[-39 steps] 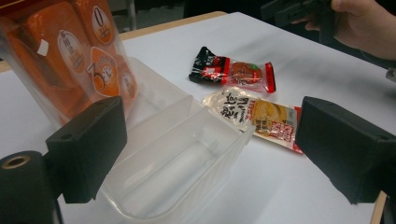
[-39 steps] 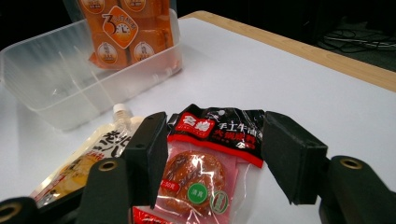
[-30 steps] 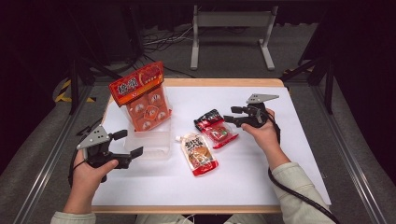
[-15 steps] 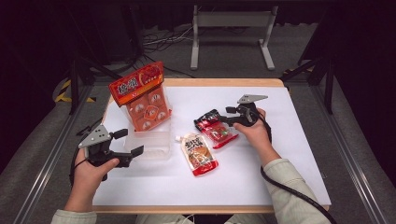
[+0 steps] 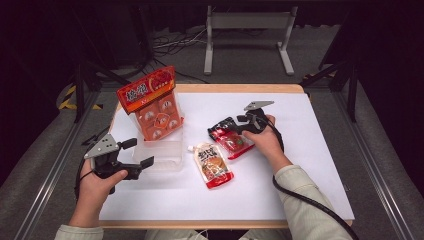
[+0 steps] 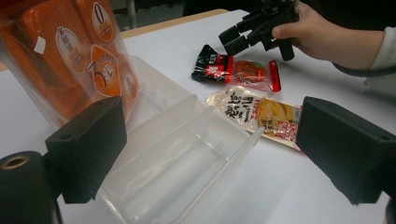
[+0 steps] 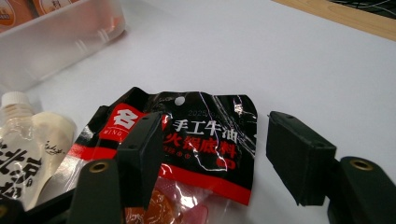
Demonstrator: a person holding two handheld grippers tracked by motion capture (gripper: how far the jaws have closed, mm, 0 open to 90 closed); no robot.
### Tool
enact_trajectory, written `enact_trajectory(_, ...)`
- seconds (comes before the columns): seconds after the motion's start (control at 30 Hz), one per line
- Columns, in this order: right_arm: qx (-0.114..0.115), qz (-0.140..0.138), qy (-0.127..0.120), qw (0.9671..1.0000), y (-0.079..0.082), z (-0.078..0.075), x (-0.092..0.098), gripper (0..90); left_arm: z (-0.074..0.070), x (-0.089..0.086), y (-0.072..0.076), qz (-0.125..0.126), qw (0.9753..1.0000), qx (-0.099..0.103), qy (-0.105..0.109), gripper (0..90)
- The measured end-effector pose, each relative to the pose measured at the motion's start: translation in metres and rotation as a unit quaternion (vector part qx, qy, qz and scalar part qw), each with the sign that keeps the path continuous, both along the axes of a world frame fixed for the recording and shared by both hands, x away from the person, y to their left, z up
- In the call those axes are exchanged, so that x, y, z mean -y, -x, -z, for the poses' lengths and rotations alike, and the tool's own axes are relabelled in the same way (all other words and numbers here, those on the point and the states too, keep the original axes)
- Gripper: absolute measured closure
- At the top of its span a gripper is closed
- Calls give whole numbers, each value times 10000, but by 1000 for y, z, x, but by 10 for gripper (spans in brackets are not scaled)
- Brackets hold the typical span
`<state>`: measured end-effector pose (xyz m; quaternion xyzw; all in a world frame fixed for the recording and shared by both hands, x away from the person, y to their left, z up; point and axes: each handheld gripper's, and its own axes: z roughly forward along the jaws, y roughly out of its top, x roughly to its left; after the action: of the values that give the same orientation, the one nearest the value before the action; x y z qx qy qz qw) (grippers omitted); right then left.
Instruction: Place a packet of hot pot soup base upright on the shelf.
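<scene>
Red packet (image 5: 231,138) lay flat on table (image 5: 310,150), beside spouted pouch (image 5: 213,164). Right tool (image 5: 239,121) hung spread over packet's black end, not gripping. Left tool (image 5: 138,153) was spread beside clear bin (image 5: 165,154) holding orange pack (image 5: 152,106).

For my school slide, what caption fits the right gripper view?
Right gripper open, its fingers either side of a black-and-red sauce packet on the white table.

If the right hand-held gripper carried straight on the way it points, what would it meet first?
Most likely the black and red sauce packet, whose top edge lies between the open jaws of the right hand-held gripper; height above it is unclear.
</scene>
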<state>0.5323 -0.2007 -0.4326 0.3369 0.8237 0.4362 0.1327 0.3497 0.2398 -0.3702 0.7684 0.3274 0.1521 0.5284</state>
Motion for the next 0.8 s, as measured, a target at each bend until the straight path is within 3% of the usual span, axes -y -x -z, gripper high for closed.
enact_trajectory(0.1, 46, 10, 68, 10000, -2, 1, -4, 362, 0, 0, 0, 2, 10000, 3, -1, 95)
enact_trajectory(0.43, -391, 77, -21, 9992, -10, 8, -9, 311, 1, 1, 0, 58, 10000, 1, 26, 93)
enact_trajectory(0.53, -469, 0, 58, 9989, -12, 10, -11, 299, 1, 2, 0, 63, 10000, 7, 32, 93)
enact_trajectory(0.8, -474, 13, 160, 9987, -11, 13, -15, 313, 2, 3, -1, 137, 9998, -26, 140, 91)
